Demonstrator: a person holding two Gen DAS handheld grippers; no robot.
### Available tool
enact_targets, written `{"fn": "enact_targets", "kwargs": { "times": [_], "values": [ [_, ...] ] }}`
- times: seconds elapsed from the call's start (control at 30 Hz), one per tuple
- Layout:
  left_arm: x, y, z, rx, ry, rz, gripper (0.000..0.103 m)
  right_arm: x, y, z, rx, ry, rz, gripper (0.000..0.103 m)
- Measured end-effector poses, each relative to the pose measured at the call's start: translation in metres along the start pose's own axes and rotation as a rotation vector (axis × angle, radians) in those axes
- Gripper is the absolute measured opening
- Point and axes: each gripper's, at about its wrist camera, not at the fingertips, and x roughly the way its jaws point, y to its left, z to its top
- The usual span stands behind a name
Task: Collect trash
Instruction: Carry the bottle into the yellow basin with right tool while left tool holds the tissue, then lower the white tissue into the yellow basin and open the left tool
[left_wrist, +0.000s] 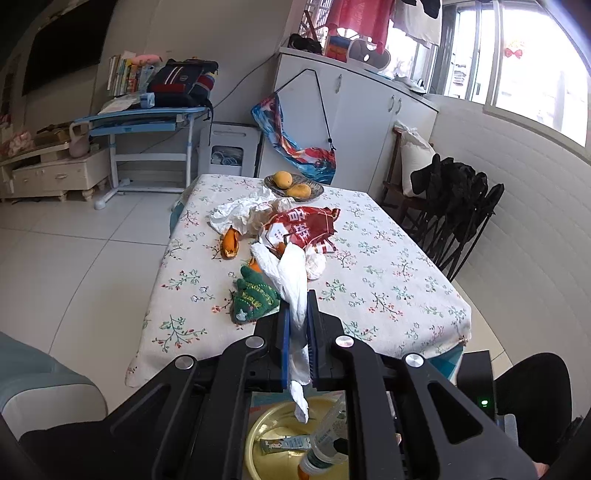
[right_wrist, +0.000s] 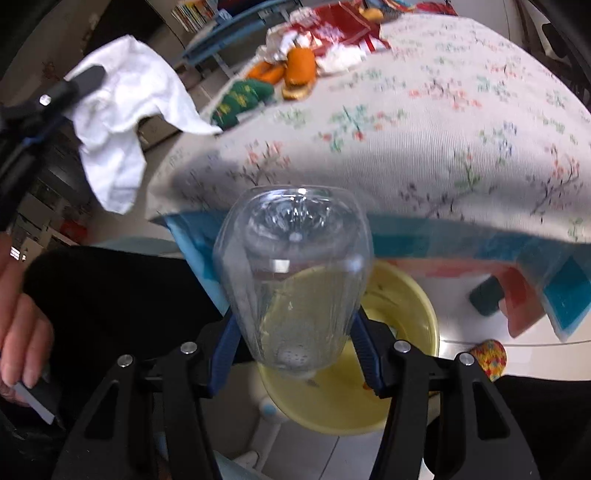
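Observation:
My left gripper (left_wrist: 299, 304) is shut on a white crumpled tissue (left_wrist: 295, 280) that hangs through the blue pads and down below them. It is held above the near edge of the table (left_wrist: 388, 266). My right gripper (right_wrist: 295, 325) is shut on a clear empty plastic bottle (right_wrist: 291, 266), gripped across its body and tilted down over a yellow basin (right_wrist: 406, 325) on the floor. The left wrist view shows the basin (left_wrist: 266, 435) below the table edge, holding a small packet (left_wrist: 284, 443), with the bottle (left_wrist: 327, 435) above it. On the cloth lie a red snack bag (left_wrist: 303, 229), orange peel (left_wrist: 231, 245) and white paper (left_wrist: 240, 214).
A green knitted item (left_wrist: 253, 299) lies near the table's front left. A plate with mangoes (left_wrist: 293, 186) stands at the far end. Black folding chairs (left_wrist: 458, 206) line the right side. A person's hand (right_wrist: 18, 332) and dark clothing fill the lower left of the right wrist view.

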Motion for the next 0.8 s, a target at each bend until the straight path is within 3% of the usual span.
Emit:
{"fn": "enact_targets", "kwargs": {
  "times": [0.23,0.47,0.8],
  "values": [
    [-0.001,-0.004,-0.004,0.011,0.01,-0.001,0.008,0.007,-0.007,-0.002,0.025,0.042,0.003,0.062],
    [-0.001,-0.009,-0.008,0.026,0.02,-0.009,0.008,-0.004,-0.01,0.0,0.044,-0.009,-0.011,0.065],
    [0.001,-0.026,-0.026,0.087,0.088,-0.08,0.008,-0.059,0.008,0.005,-0.025,-0.283,-0.125,0.074]
  ]
}}
